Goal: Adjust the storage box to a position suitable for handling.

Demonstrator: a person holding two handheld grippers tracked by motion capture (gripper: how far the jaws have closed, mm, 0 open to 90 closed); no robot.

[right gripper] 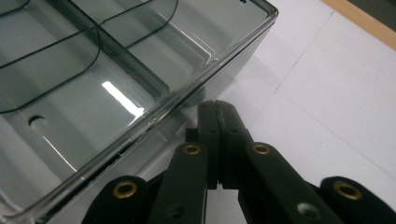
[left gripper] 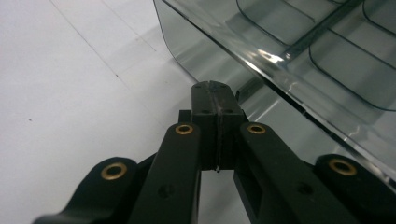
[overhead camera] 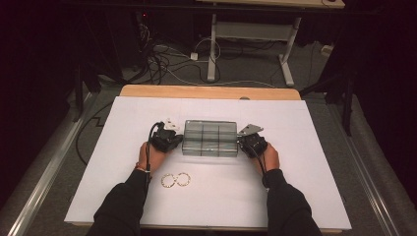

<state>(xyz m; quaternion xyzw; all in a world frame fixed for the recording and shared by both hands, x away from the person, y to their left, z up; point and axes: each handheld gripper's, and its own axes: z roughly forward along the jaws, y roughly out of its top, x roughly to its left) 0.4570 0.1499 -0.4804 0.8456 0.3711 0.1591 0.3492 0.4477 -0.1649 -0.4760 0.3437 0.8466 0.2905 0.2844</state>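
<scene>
Box: the clear compartment box [overhead camera: 210, 138] is lying in the middle of the white sheet [overhead camera: 305, 187].
Left gripper [overhead camera: 167, 140]: jaws are pressing together at the box's left end.
Right gripper [overhead camera: 252, 143]: jaws are pressing together at its right end.

A lab or recording studio is suggested rather than a home. A wooden table [overhead camera: 206, 92] covered with a white sheet [overhead camera: 147, 123] is set in a dark space hung with black curtains [overhead camera: 388, 73]. Loose cables [overhead camera: 162, 64] are strewn over the grey carpeted floor [overhead camera: 255, 69], and the white metal legs of a second bench [overhead camera: 212, 44] are seen behind. Metal rails [overhead camera: 49, 167] are laid along both sides of the table.
</scene>
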